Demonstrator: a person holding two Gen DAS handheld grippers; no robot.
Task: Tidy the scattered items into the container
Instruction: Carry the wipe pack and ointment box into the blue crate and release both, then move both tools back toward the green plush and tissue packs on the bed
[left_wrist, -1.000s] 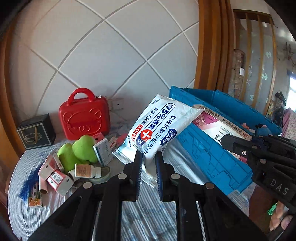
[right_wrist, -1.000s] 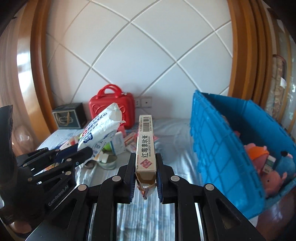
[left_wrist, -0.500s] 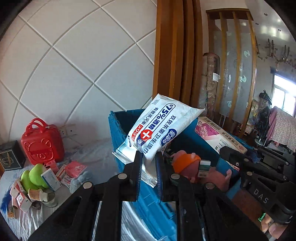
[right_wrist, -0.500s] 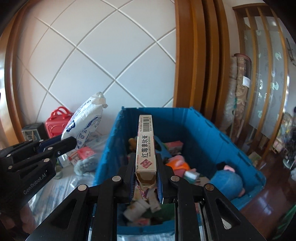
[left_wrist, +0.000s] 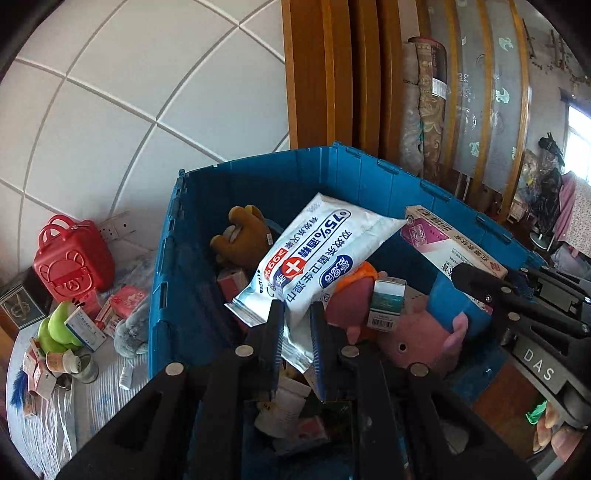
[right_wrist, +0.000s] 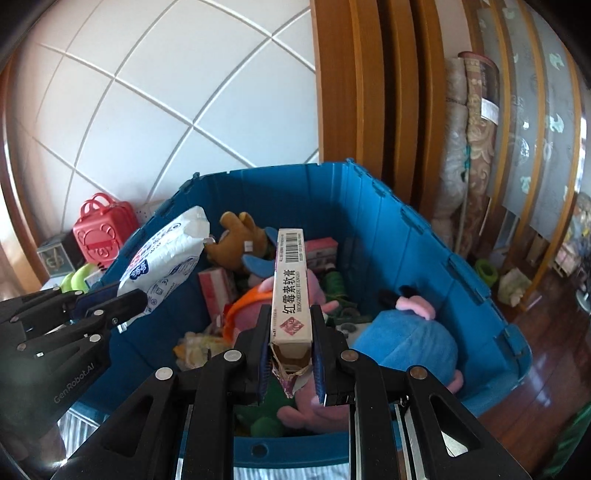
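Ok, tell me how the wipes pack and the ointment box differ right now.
The wipes pack is a soft, puffy white pouch; the ointment box is a slim, rigid carton. The left gripper pinches the pack's edge; the right gripper clamps the box's torn-open end. Both hang above the blue crate, gripped, unreleased.

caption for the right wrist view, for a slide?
Right gripper clamps a slim ointment box above the toy-filled blue crate; left gripper alongside holds a wipes pack.

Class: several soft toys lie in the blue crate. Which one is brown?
The brown plush bear against the far wall of the blue crate. The other soft toys there are pink, blue or orange-capped.
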